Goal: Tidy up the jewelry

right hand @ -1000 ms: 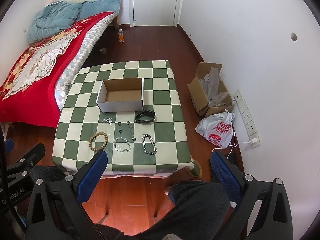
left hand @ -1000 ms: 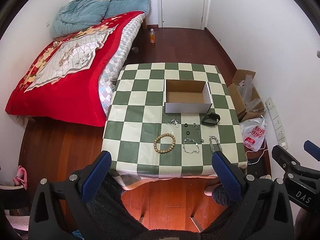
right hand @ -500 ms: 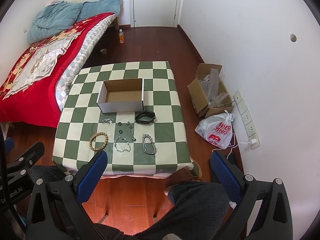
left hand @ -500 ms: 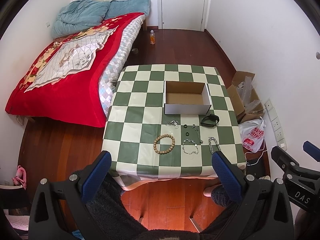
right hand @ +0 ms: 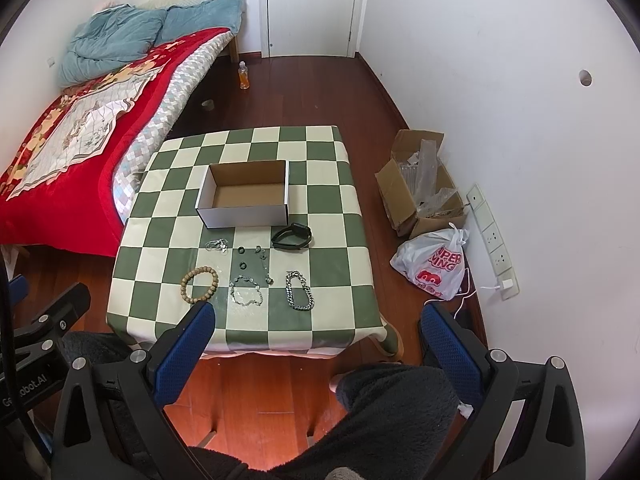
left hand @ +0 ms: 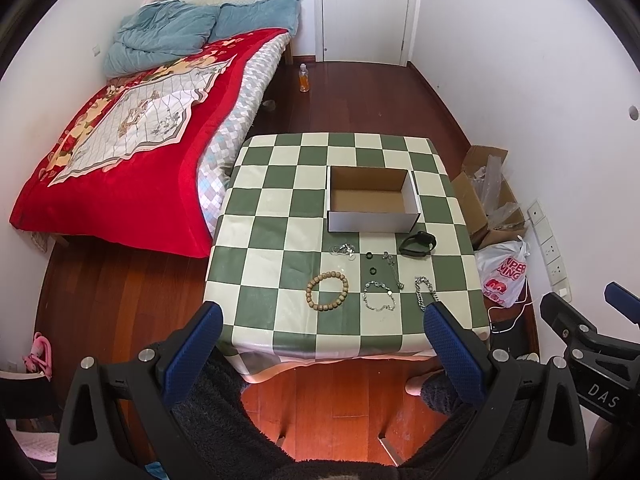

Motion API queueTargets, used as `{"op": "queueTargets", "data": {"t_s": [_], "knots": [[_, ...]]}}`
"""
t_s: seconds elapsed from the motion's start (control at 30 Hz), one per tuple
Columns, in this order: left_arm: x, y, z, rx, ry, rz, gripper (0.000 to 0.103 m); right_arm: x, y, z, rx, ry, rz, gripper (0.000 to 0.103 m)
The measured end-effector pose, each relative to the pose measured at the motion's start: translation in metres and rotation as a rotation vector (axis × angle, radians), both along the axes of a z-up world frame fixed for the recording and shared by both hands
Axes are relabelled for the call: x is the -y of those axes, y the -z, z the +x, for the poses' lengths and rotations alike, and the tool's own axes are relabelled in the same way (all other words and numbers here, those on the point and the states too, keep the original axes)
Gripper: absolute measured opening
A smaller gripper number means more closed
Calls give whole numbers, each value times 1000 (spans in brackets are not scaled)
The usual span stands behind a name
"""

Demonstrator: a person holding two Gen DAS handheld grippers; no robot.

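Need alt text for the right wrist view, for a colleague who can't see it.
Open right gripper hovers before a checkered table holding an empty cardboard box, with a wooden bead bracelet, silver chains and a black band laid out in front of it.

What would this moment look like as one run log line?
stage: pre-grasp | left gripper: open, empty | right gripper: open, empty | box: empty | jewelry on table, wooden bead bracelet nearest
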State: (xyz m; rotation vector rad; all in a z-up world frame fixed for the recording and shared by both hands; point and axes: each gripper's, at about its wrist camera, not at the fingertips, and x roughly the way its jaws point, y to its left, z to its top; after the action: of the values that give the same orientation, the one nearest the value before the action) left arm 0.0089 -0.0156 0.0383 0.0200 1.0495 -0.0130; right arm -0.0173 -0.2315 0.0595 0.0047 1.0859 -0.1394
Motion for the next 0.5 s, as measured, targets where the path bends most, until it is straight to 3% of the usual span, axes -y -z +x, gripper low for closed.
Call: {"op": "queueTargets", "data": {"t_s": [0.5], "knots": [[-2, 1, -4, 5, -1, -2, 102, 0, -4, -1, 7, 0, 0, 103]]}}
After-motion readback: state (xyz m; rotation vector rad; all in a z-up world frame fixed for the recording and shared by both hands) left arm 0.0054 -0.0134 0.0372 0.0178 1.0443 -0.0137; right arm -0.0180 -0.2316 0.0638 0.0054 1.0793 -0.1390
